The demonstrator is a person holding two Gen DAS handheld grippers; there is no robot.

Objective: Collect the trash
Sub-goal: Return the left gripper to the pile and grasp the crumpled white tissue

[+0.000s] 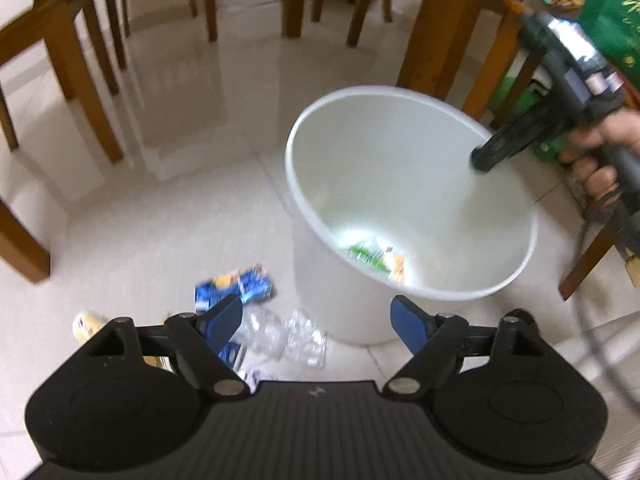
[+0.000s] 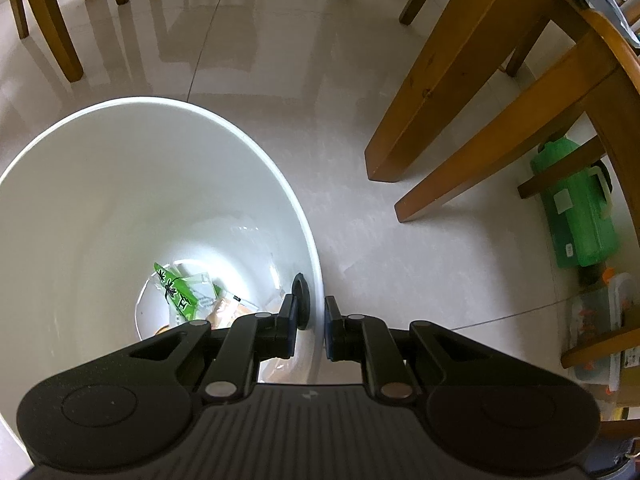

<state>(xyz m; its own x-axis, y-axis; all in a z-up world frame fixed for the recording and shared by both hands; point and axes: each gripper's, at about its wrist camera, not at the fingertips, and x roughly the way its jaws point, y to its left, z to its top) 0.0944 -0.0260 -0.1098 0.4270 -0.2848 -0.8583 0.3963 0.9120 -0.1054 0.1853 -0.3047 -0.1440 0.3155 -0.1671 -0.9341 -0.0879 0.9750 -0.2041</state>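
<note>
White bin (image 1: 404,216) is seen standing on the pale tiled floor (image 1: 180,128), among wooden chair legs (image 1: 72,64). Green wrapper (image 2: 178,294) and some pale orange scraps are seen lying at the bottom of the bin.

Right gripper (image 2: 311,326): fingers drawn narrow, astride the bin's near rim, one finger (image 2: 290,322) inside the wall and the other outside. Whether the rim is actually pinched cannot be told. In the left wrist view the same gripper (image 1: 480,160) is seen held by a hand (image 1: 596,160) at the bin's right edge.

Left gripper (image 1: 316,326): fingers spread wide, nothing held, hanging above the floor just left of the bin.

Loose trash noted on the floor beside the bin's left base: a blue wrapper (image 1: 240,286), crumpled clear plastic (image 1: 288,338), a yellowish item (image 1: 88,326) partly hidden behind the gripper. Left view is motion-blurred.

A green plastic container (image 2: 576,208) is seen under a chair at far right.
</note>
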